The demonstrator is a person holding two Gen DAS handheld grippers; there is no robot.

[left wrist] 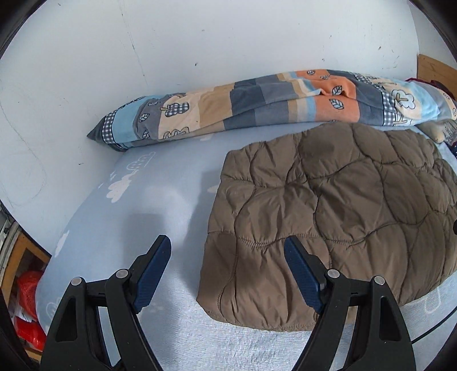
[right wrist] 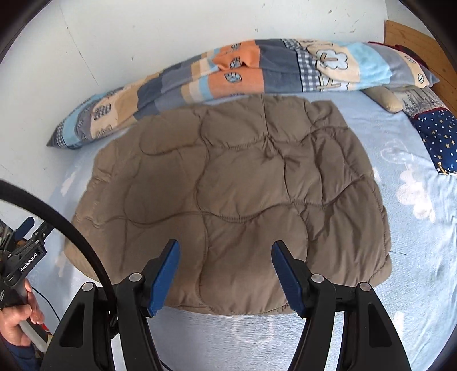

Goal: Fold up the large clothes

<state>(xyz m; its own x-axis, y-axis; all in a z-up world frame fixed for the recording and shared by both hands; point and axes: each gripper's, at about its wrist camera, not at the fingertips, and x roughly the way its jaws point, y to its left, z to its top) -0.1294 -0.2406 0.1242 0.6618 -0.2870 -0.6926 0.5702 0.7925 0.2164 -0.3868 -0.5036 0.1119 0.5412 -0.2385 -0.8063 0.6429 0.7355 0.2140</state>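
Folded brown jacket (right wrist: 228,199) lies mid-bed (right wrist: 414,256); rolled patchwork blanket (right wrist: 228,71) along the wall edge, starry pillow (right wrist: 437,137) at the head corner. Left gripper (left wrist: 228,256) and right gripper (right wrist: 225,262) both spread, empty.

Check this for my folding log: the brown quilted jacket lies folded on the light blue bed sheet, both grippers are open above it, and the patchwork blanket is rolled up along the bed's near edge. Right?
Not quite. The patchwork blanket lies along the far edge, against the wall, as the right wrist view shows. The brown quilted jacket does lie folded on the light blue bed sheet, with the left gripper and right gripper open.
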